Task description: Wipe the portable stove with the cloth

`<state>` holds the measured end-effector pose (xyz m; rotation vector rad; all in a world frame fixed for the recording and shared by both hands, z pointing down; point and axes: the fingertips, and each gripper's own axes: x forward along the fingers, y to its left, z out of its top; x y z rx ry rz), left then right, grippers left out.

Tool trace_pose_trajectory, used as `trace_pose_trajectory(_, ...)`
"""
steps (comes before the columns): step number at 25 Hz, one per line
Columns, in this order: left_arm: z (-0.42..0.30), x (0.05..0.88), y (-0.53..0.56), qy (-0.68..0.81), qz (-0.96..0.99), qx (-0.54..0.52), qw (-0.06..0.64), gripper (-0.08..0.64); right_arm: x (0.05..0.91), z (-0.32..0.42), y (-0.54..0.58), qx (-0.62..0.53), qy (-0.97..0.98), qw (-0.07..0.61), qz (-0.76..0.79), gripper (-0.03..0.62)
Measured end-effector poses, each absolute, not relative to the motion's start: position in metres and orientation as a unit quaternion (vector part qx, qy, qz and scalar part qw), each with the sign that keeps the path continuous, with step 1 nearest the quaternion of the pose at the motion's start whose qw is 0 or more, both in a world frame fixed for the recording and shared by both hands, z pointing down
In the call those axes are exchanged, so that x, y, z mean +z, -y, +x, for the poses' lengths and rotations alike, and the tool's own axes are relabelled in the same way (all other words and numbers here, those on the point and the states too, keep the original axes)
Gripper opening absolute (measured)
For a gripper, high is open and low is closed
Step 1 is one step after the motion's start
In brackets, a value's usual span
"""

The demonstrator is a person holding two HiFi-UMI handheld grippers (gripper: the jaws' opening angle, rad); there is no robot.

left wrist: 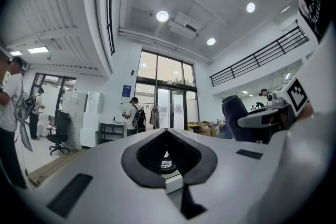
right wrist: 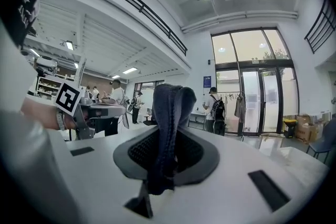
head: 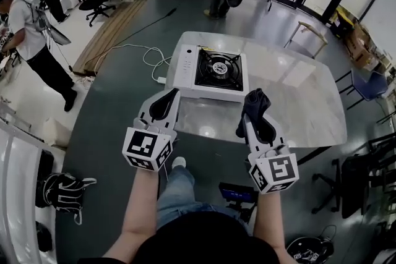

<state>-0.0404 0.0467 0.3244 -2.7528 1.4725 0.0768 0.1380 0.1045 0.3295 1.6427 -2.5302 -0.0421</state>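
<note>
My right gripper (head: 252,114), clamped on the cloth (head: 257,99), hangs by the near right corner of the stove (head: 185,68), whose burner (head: 218,69) lies forward-left; my left gripper (head: 166,103) is closed, empty.

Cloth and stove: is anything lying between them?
No. In the head view, only bare table separates the cloth, clamped in the right gripper, from the stove.

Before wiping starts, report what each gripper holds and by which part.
The right gripper is shut on the dark cloth, pinching a bunched fold that stands up past the jaws. The left gripper has its jaws together and holds nothing.
</note>
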Motion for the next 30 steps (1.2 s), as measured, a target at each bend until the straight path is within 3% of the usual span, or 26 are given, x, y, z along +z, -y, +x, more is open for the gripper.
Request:
trace_pose_trajectory(14,-0.064,0.334,0.102,-0.454,-0.891,0.005,-0.009,0.011,0.34,0.106,0.042,0.009,0.836,0.09,0.541,0.078)
trace_pose_trajectory(30,-0.098,0.379,0.181,-0.472,-0.88,-0.036,-0.045,0.012,0.388,0.05,0.18,0.037,0.862,0.19,0.469,0.078)
